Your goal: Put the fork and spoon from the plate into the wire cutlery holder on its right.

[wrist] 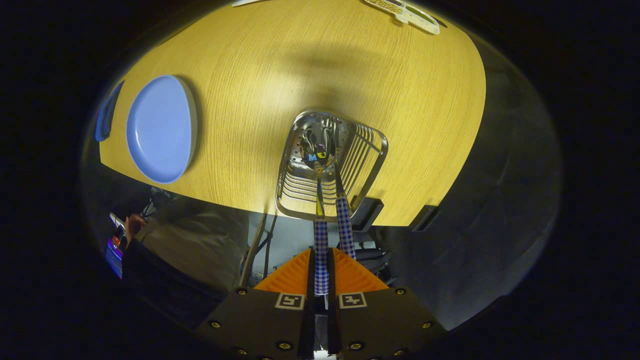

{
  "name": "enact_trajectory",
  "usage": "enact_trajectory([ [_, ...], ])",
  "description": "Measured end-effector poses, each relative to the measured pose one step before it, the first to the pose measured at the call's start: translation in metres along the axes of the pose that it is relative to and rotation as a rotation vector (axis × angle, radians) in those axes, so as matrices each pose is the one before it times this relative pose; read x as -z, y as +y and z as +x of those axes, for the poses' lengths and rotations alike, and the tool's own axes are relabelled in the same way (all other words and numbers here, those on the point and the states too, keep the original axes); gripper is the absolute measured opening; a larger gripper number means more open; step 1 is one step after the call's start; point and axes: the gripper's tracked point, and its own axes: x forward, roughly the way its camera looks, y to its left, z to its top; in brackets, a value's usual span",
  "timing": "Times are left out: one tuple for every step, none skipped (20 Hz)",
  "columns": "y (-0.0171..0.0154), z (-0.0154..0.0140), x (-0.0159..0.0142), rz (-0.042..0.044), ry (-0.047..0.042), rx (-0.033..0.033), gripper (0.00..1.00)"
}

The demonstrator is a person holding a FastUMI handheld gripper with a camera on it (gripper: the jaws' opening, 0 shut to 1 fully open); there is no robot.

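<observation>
The wire cutlery holder [330, 165] stands near the table's front edge, just beyond my fingers, and I look down into it. Two utensils with blue checked handles stand in it, heads down. One handle [321, 260] runs between my fingers, and my gripper [321, 254] is shut on it. The second handle [345, 225] leans beside it on the right, free of the fingers. The shiny heads [317, 147] rest on the holder's perforated bottom; I cannot tell which is the fork and which the spoon. The blue plate [160, 129] lies empty to the holder's left.
The wooden table [380, 90] stretches beyond the holder. A white flat object [407, 14] lies at its far side. A dark blue item [106, 119] sits past the plate. Below the table's edge a person's hand [133, 225] and sleeve show.
</observation>
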Motion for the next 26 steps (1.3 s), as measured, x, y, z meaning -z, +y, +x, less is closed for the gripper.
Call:
enact_trajectory([
  [-0.00075,-0.00295,-0.00207,-0.00123,-0.00333,0.01074,0.11],
  [-0.00178,-0.00468,-0.00281,-0.00145,-0.00924,0.00863,0.11],
  [-0.00050,-0.00523,-0.00262,0.00473,-0.01224,0.00396,0.11],
  [-0.00150,-0.00686,-0.00217,0.00249,-0.01507,0.00158,0.11],
  [-0.00389,-0.00249,0.00233,0.00394,-0.01297,0.00889,0.11],
  [-0.00348,-0.00678,0.00016,0.00696,-0.01747,0.00751,0.16],
  [-0.00431,-0.00352,-0.00013,0.00963,-0.02334,-0.00238,0.22],
  [-0.00147,-0.00505,0.00036,0.01534,-0.02856,-0.00231,0.22],
  [-0.00171,-0.00648,0.00030,0.01705,-0.03636,-0.00068,0.22],
  [0.00059,-0.00918,-0.00135,0.01706,-0.04657,-0.00768,0.23],
  [0.00500,-0.00825,-0.00206,0.01636,-0.05588,-0.01432,0.24],
  [0.00598,-0.00996,-0.00212,0.01504,-0.06614,-0.01782,0.23],
  [0.00989,-0.01011,-0.00443,0.00958,-0.07447,-0.02161,0.23],
  [0.00640,-0.01091,-0.00415,0.00141,-0.07395,-0.02349,0.25],
  [0.01091,-0.00159,-0.00170,0.00416,-0.07274,-0.01651,0.62],
  [0.01225,-0.00994,-0.00519,0.00668,-0.07846,-0.01869,1.00],
  [0.01331,-0.00575,-0.00761,0.00733,-0.09309,-0.00972,0.95],
  [0.01091,-0.00687,-0.01183,0.00572,-0.10333,-0.00497,0.96],
  [0.01061,-0.00617,-0.01380,0.00998,-0.11098,-0.00070,0.96],
  [0.00703,-0.00453,-0.01208,0.01393,-0.10941,0.00725,0.96],
  [0.00804,-0.01091,-0.01396,0.02190,-0.11618,0.02391,0.96],
  [0.01321,-0.00837,-0.01327,0.02339,-0.11261,0.00062,0.96],
  [0.01526,-0.01121,-0.01559,0.02239,-0.12829,-0.01113,0.96],
  [0.01438,-0.01038,-0.01623,0.01075,-0.11462,0.00696,0.96],
  [0.01209,-0.00745,-0.01220,-0.00386,-0.10907,0.00901,0.96],
  [0.01594,-0.00569,-0.01184,-0.02066,-0.10955,0.00652,0.96],
])
